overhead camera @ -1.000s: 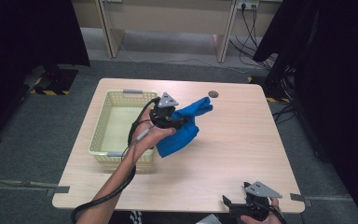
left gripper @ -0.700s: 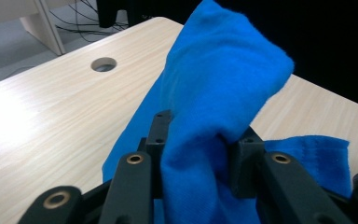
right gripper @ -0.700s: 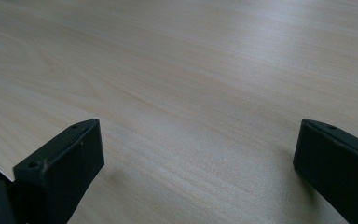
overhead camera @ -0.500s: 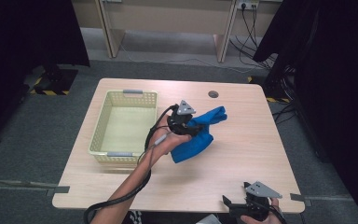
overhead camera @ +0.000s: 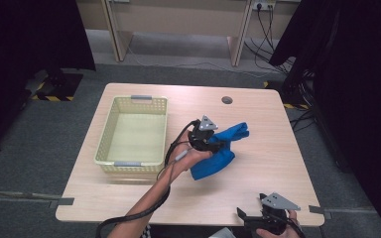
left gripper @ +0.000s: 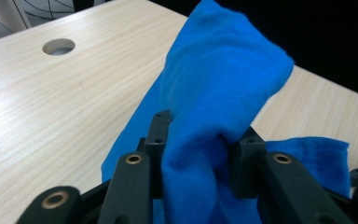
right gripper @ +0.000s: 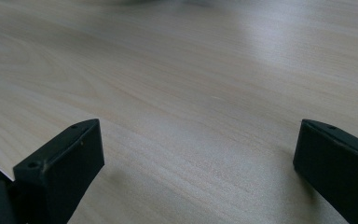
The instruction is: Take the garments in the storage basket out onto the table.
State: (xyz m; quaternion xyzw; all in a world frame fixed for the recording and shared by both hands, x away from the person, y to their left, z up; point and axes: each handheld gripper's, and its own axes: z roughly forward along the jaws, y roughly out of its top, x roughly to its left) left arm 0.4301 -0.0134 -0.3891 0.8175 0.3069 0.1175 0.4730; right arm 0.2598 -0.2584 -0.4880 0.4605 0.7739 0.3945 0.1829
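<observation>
The person's left forearm reached in from the bottom edge of the high view and ran up and to the right across the light wooden tabletop (overhead camera: 129, 198), with the hand wrapped round the body of the left tongs (overhead camera: 219, 145) near the middle of the surface. Those tongs pointed to the right, their grey three-cornered plate uppermost, and a black cable looped back from them along the arm. Their two black jaws were pinching a bunched fold of the soft blue cloth (overhead camera: 217, 157); in the left gripper view the cloth (left gripper: 214, 107) stood up between the jaws in a thick rounded ridge, while more of it spread over the wood beneath. In the high view, one end of the cloth stretched toward the far right, and the rest hung below the tongs and met the tabletop.

The pale yellow plastic basket (overhead camera: 107, 139) with grey handles sat to the left, well apart from the cloth.

The right tongs (overhead camera: 248, 218) rested low at the near edge of the tabletop in the person's right hand, pointing left. Their jaws were spread wide, with bare wood between them in the right gripper view (right gripper: 196, 154).
</observation>
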